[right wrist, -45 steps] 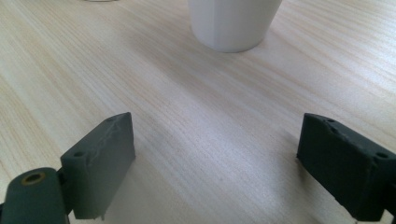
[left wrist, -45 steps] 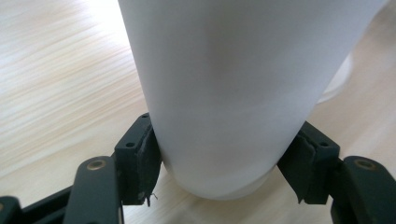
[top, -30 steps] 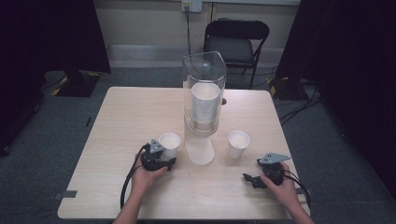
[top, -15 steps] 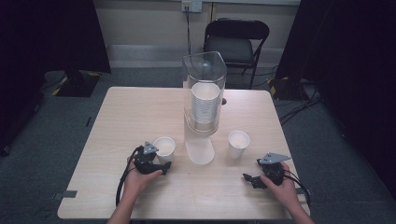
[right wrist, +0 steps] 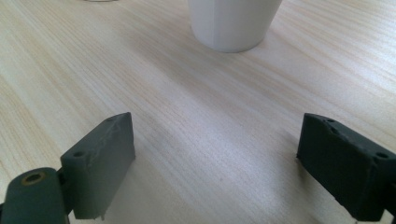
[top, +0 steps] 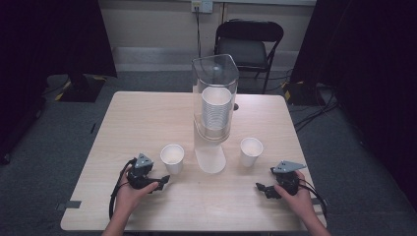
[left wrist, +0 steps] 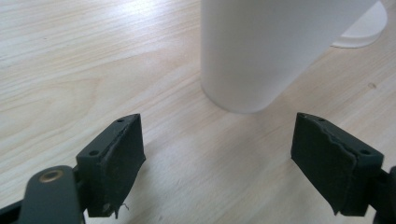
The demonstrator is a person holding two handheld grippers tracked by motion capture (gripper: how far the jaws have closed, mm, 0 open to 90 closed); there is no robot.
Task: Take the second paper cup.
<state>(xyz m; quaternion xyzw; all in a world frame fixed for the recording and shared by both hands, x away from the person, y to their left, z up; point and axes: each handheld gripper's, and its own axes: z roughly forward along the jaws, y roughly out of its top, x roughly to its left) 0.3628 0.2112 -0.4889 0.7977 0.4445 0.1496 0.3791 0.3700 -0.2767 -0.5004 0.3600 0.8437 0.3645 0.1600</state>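
Paper cup [top: 172, 156], lower left of centre, is being judged light and crushable; mid-wall grip advised. Left gripper [top: 164, 179], jaws just opened, and right gripper [top: 259, 187] are being held wide, empty.

Recording studio: black curtains [top: 54, 39], folding chair [top: 249, 42], cables [top: 319, 105].

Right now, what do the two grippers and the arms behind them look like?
Both are black handheld units. The left gripper and right gripper each carry a grey three-cornered plate on top and trail a black cable. In the gripper views, the jaws are dark blocky pads with small screw holes, and a brass-coloured ring sits at the lower left. The forearms are bare; no sleeves show.
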